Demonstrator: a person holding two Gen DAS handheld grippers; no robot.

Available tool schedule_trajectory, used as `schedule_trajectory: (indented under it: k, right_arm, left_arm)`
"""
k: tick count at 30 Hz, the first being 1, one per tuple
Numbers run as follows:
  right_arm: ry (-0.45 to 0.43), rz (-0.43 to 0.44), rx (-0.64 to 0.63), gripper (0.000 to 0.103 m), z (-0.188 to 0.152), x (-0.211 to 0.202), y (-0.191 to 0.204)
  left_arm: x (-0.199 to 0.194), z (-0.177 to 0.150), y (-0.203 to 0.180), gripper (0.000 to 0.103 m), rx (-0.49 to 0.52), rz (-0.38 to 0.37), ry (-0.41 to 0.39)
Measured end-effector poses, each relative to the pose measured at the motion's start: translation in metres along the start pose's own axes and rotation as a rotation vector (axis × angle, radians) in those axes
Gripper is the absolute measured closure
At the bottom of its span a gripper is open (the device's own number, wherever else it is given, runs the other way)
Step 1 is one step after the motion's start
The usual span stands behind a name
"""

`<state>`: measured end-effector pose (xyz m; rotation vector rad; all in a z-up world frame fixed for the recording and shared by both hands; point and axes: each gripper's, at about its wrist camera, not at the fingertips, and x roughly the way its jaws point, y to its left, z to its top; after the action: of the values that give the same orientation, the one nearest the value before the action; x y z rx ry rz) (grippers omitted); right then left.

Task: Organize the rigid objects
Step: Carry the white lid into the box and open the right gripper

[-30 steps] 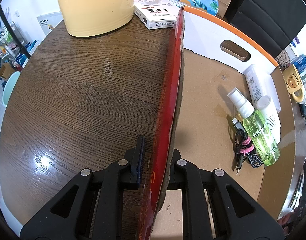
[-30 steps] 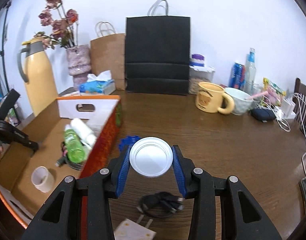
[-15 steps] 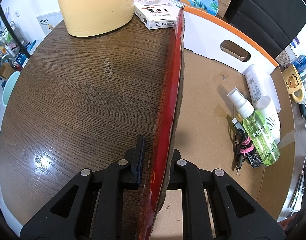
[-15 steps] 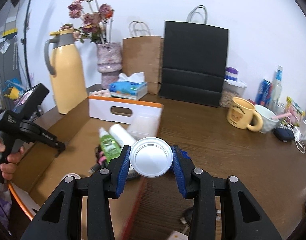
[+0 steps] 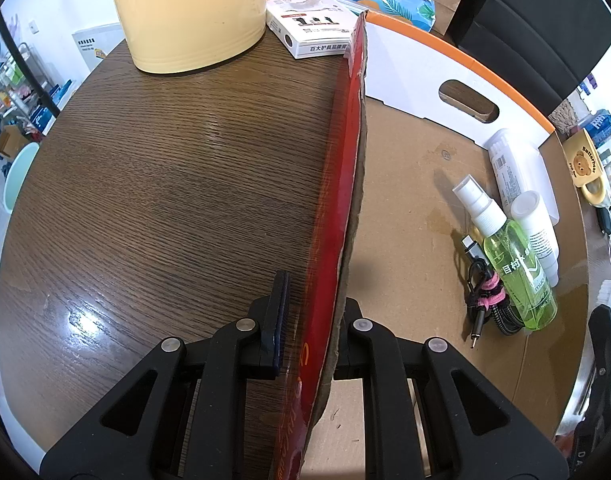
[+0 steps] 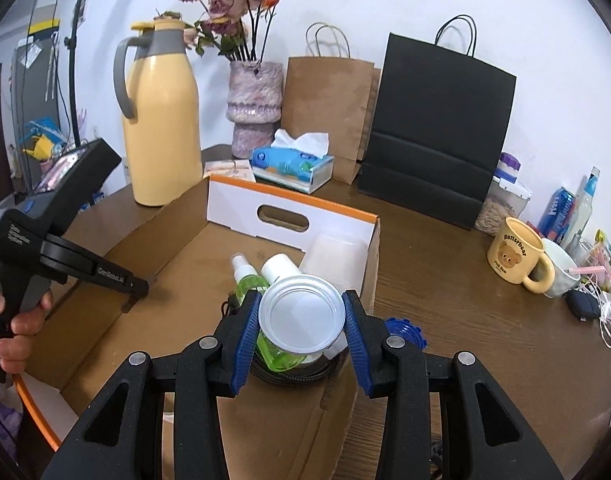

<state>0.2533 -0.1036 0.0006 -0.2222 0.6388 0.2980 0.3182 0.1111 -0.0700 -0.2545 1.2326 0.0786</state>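
White round lid (image 6: pixel 300 312) sits pinched edge to edge between the blue-padded jaws of the right gripper (image 6: pixel 301 330), held above the near end of the open cardboard box (image 6: pixel 153 308). Inside the box, under and beyond the lid, lie a green spray bottle (image 5: pixel 513 256), a white tube (image 5: pixel 535 232), a larger translucent white container (image 6: pixel 335 258) against the white end panel, and a coiled black cable (image 5: pixel 487 300) bound with a pink tie. Left gripper (image 5: pixel 309 320) has its jaws pressed together on the box's red-printed side wall (image 5: pixel 341 208), one jaw outside over the worktop (image 5: pixel 165 200), the other inside the box. A hand (image 6: pixel 13 320) grips its handle at the left of the right wrist view. On the worktop beyond the box stand a yellow thermos jug (image 6: pixel 161 120), a tissue pack (image 6: pixel 291 166), a vase of dried flowers (image 6: pixel 255 100), two paper bags (image 6: pixel 433 120) and a bear mug (image 6: pixel 517 256).
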Motion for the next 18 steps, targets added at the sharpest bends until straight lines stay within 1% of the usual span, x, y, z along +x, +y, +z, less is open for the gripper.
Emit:
schedule_trajectory:
  k: [9,10,11,12,13,15,18]
  right_arm:
    - [0.007,0.024,-0.001,0.057,0.0002,-0.0014,-0.0018]
    - [0.01,0.025,0.002,0.054,0.0002,-0.0007,-0.002]
    - [0.017,0.024,0.005,0.047,0.0001,0.0008,-0.0016]
    - [0.022,0.024,0.008,0.029,0.0002,0.0015,-0.0016]
    - [0.022,0.023,0.012,0.018,0.0005,0.0007,-0.0022]
    - [0.004,0.015,0.015,0.017,0.0011,-0.0032,-0.0025]
    - [0.005,0.005,0.018,0.017,0.0013,-0.0029,-0.0013]
  left_arm:
    - [0.0001,-0.0002,-0.0009,0.092,-0.001,0.0,0.0]
    - [0.0001,-0.0001,-0.0007,0.092,0.0,0.001,0.0]
    - [0.0001,-0.0001,-0.0006,0.092,0.0,0.001,0.0]
    - [0.0001,-0.0002,-0.001,0.092,0.0,0.001,0.0]
    - [0.0001,-0.0001,-0.0005,0.092,0.0,0.001,0.0]
    - [0.0001,-0.0003,-0.001,0.092,0.0,0.002,0.0]
    - [0.0001,-0.0002,-0.0006,0.092,0.0,0.001,0.0]
